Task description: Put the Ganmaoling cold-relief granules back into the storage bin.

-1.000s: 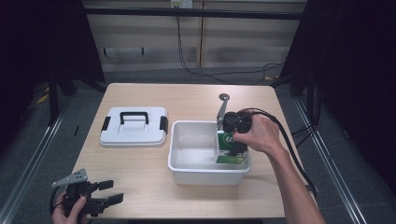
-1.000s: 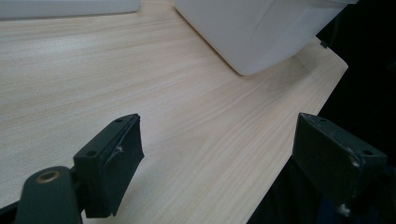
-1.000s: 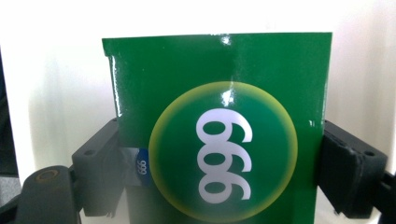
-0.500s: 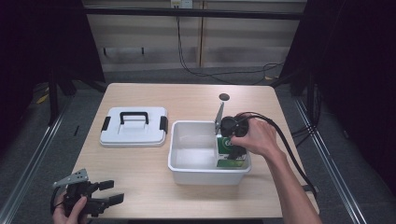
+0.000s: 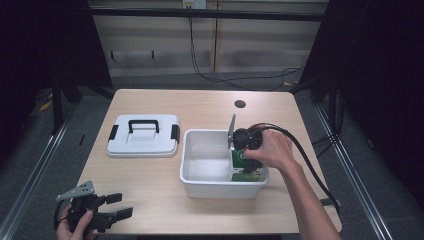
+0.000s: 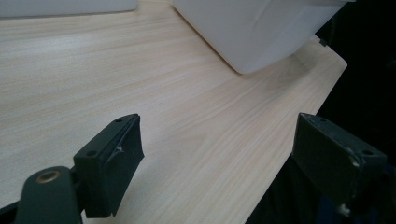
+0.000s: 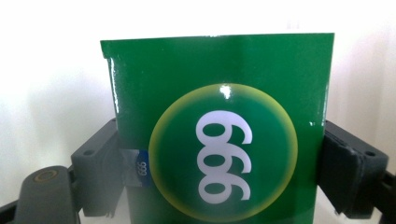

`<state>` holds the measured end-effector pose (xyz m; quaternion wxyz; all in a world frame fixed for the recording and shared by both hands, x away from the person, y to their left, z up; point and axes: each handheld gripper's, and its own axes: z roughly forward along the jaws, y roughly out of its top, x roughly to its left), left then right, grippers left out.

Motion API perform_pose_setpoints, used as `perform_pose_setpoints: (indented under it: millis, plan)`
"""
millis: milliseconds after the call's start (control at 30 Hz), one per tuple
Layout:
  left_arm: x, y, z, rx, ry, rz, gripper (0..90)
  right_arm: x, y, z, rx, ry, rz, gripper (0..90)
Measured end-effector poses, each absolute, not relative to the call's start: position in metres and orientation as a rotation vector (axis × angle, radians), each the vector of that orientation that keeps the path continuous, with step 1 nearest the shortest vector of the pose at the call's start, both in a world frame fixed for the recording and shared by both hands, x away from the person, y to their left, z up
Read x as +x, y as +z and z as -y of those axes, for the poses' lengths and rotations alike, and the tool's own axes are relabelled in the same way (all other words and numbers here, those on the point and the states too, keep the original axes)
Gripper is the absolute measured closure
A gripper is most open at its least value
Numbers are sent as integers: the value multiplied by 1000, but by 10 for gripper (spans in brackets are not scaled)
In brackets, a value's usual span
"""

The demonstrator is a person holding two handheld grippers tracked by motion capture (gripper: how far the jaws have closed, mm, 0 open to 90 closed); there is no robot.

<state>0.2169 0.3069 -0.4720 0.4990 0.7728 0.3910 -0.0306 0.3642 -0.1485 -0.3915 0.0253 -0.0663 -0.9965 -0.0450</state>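
Wooden table (image 5: pixel 200 107), white bin (image 5: pixel 200 185) holding green box (image 5: pixel 245 172)

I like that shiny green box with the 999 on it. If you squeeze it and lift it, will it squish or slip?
The green box looks like thin glossy card, so it may dent if squeezed hard. Its shiny faces could be a bit slippery, though the right gripper has a jaw on each side. It is probably light for its size. Standing upright in the white bin, it might tip if nudged.

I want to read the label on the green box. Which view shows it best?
The right gripper view: the green box faces the camera between the jaws, its circle printed 999. The high view shows part of it in the white bin, under the hand.
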Motion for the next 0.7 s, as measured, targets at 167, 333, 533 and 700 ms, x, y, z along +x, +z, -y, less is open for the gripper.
perform_pose_setpoints:
  millis: [167,333,533,700]
  plan:
    - [217,-472,-307,1870,-73,-946,160,364,-395,148,-230,-127,3074,142]
    - [217,-472,-307,1868,-72,-947,160,364,-400,146,-221,-98,3070,139]
    - [217,-472,-307,1867,-75,-946,160,364,-406,143,-232,-69,3071,138]
    - [217,-472,-307,1867,-75,-950,160,366,-408,143,-222,-64,3072,135]
